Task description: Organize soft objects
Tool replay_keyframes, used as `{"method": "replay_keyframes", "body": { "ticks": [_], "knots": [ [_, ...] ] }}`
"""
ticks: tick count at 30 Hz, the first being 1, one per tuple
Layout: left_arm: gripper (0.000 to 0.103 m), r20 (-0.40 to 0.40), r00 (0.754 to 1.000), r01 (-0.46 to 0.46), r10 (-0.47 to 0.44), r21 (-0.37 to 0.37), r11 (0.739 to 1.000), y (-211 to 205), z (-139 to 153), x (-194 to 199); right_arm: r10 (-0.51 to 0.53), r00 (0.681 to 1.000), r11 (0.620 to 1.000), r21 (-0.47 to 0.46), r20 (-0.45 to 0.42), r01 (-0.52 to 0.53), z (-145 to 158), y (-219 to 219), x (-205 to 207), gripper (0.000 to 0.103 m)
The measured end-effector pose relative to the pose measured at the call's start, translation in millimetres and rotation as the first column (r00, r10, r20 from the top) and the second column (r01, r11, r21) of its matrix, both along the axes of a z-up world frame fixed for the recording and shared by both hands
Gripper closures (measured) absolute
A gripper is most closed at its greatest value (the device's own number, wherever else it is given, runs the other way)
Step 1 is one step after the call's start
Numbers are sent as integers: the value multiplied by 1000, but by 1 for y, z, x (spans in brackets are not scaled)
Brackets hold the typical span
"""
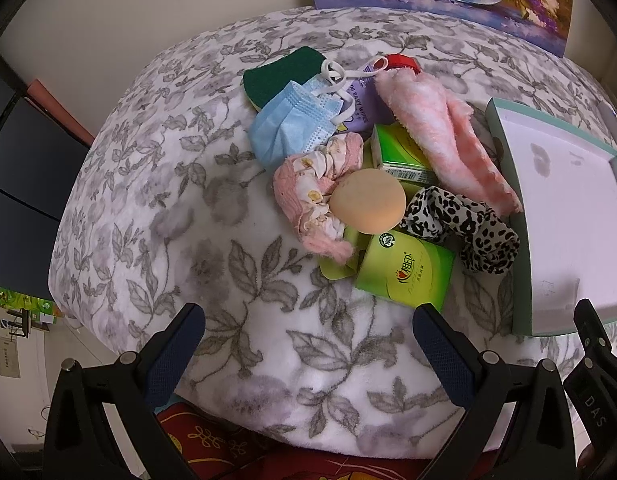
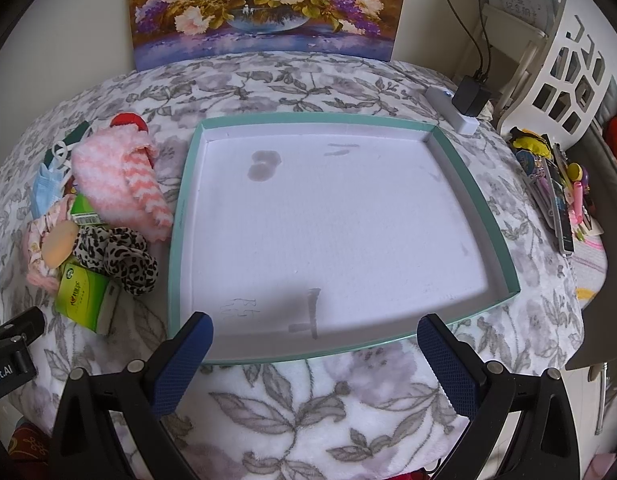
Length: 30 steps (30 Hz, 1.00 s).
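Observation:
A pile of soft things lies on the floral blanket: a blue face mask (image 1: 292, 124), a dark green sponge (image 1: 282, 72), fuzzy pink socks (image 1: 440, 136), a pink frilly cloth (image 1: 312, 192), a beige makeup sponge (image 1: 366, 202) and a leopard-print scrunchie (image 1: 464, 228). Green tissue packs (image 1: 404, 276) sit among them. My left gripper (image 1: 308, 344) is open, just short of the pile. The same pile shows at the left of the right wrist view, with the socks (image 2: 120, 184) and scrunchie (image 2: 120, 260). My right gripper (image 2: 314, 354) is open at the near rim of the shallow teal-edged box (image 2: 180, 216).
A flower painting (image 2: 264, 4) leans on the wall behind. A white power strip with a black adapter (image 2: 468, 100) sits at the back right. Pens and small items (image 2: 556, 196) lie along the right edge. The blanket (image 1: 148, 208) drops away at the left.

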State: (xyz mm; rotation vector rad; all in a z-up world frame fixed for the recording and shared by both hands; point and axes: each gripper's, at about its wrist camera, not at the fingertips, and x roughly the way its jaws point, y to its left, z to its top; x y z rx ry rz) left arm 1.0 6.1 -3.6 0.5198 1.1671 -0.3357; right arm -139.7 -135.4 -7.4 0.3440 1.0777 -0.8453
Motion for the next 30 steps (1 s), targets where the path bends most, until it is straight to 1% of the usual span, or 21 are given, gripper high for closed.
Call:
{"method": "replay_keyframes", "body": {
  "ticks": [30],
  "knots": [
    [0, -6, 1000, -2, 2, 3, 1000, -2, 0, -1, 1, 1000, 1000, 2, -5, -1, -1, 1, 1, 0]
  ]
}}
